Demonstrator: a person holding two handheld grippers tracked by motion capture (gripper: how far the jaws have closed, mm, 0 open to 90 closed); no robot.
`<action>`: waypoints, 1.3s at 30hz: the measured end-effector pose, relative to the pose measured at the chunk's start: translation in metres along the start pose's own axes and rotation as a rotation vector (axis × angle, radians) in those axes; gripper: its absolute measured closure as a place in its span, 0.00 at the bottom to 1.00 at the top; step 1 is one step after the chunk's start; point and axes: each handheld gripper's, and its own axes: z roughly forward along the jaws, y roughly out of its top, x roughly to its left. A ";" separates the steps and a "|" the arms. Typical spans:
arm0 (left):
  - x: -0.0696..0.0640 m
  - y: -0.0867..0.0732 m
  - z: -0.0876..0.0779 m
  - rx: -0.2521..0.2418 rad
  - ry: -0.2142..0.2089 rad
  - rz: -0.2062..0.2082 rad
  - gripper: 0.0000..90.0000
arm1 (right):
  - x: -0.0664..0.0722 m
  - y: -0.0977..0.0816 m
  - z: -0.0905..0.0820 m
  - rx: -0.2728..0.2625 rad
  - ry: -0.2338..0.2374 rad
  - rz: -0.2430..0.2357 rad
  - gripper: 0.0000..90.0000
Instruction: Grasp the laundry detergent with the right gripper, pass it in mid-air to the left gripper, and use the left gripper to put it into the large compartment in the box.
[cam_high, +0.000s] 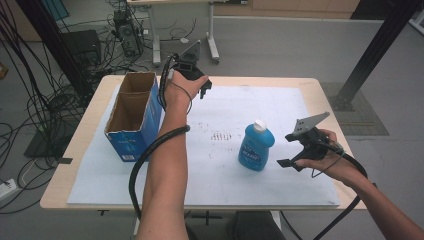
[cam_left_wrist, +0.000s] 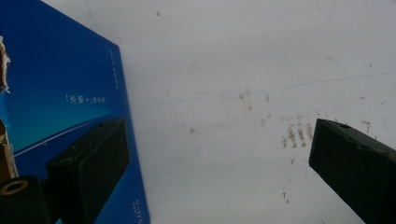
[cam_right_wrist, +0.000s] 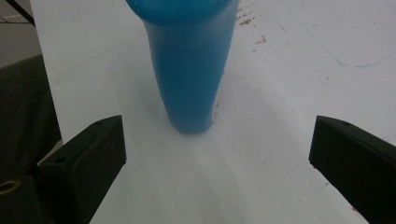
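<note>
Blue bottle (cam_high: 256, 147), white cap on, stands upright on worktop (cam_high: 280, 107). Open cardboard box (cam_high: 134, 114) appears empty. Right gripper (cam_high: 290, 164) and left gripper (cam_high: 202, 90): fingers spread, holding nothing.

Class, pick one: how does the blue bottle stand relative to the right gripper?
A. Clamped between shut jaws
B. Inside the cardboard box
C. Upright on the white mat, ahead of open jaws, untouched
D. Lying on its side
C: the blue bottle stands upright on the white mat, ahead of the right gripper, whose jaws are spread wide and clear of it.
</note>
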 end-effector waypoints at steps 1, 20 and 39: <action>0.000 0.000 0.000 0.000 0.000 -0.001 0.06 | 0.002 0.000 0.003 -0.006 -0.001 0.000 0.04; 0.005 -0.003 0.000 0.004 0.009 -0.005 0.06 | 0.015 0.002 0.030 -0.086 -0.022 0.025 0.04; 0.001 -0.006 0.011 0.021 0.014 0.002 0.06 | 0.023 0.010 0.045 -0.164 -0.056 0.049 0.03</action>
